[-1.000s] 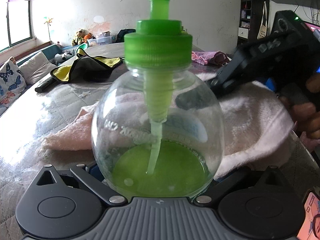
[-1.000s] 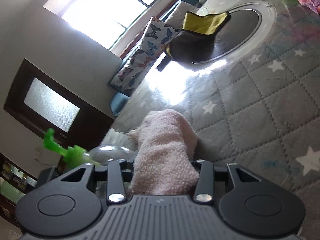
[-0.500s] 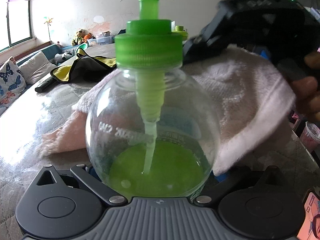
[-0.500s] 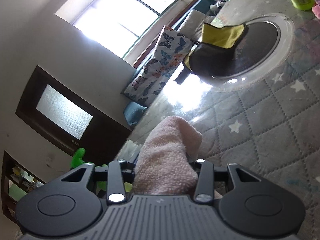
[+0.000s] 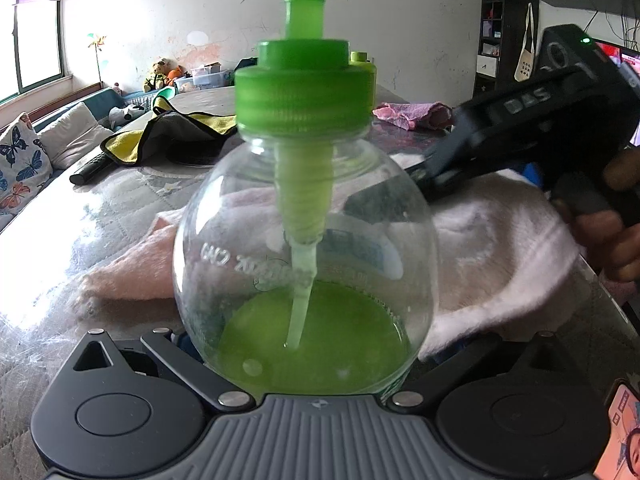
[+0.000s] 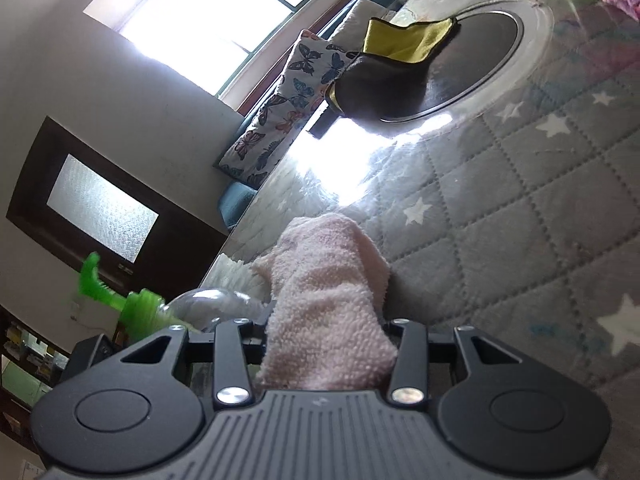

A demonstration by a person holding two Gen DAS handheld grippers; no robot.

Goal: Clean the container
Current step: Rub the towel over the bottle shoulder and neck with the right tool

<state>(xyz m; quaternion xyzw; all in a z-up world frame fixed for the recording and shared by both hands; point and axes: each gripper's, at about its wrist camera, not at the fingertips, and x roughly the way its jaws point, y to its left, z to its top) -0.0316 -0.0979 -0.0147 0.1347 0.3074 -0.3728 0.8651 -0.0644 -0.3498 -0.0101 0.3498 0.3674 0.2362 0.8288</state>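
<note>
The quilted worktop [image 6: 520,208] spreads out ahead of both sets of jaws, star-patterned and glaring with window light. On it, beyond the left jaws, lies the pink towel [image 5: 500,248] — one end is bunched between the right gripper's [image 6: 326,344] jaws, which are clamped on it. The left gripper [image 5: 308,344] grips the clear round bottle [image 5: 304,248] between its jaws (green soap pooled low, green pump cap [image 5: 304,88] on top), with the towel just behind the glass.

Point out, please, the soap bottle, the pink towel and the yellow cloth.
soap bottle [image 5: 304,264], left wrist view, on its clear round belly.
pink towel [image 6: 328,320], right wrist view, on the bunched fold.
yellow cloth [image 6: 404,38], right wrist view, on its yellow face.
</note>
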